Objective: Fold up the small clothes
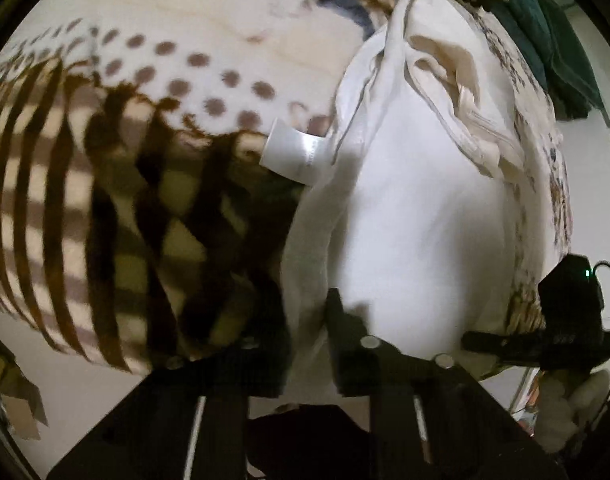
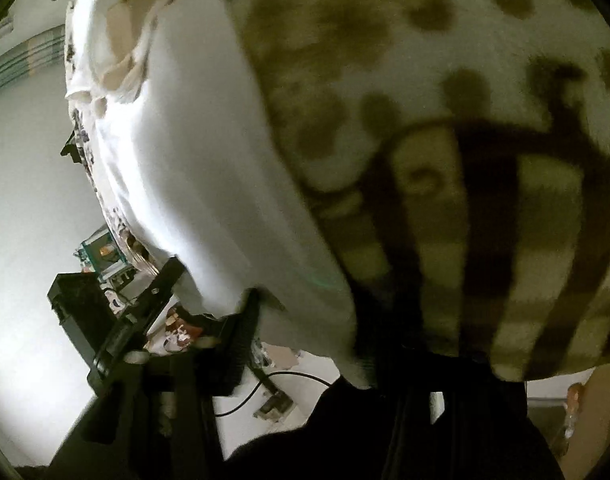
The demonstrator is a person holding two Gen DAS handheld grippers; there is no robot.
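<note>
A white garment [image 1: 417,220] lies on a cream blanket [image 1: 145,160] with brown dots and stripes. A white care label [image 1: 293,152] sticks out from its left edge, and beige fabric [image 1: 457,64] shows at its far end. My left gripper [image 1: 305,332] is shut on the garment's near left edge, with white cloth pinched between its fingers. My right gripper [image 1: 477,340] reaches in at the near right corner. In the right wrist view the garment [image 2: 193,140] hangs over the blanket [image 2: 465,120], and my right gripper [image 2: 313,332] is shut on its near hem. The left gripper [image 2: 169,276] shows beside it.
Dark green cloth [image 1: 553,40] is heaped at the far right, past the garment. A pale floor [image 2: 25,180] lies below the blanket's edge, with a black cable [image 2: 265,384] and a small cluttered box [image 2: 101,252] on it. Torn cardboard [image 1: 21,408] lies at the lower left.
</note>
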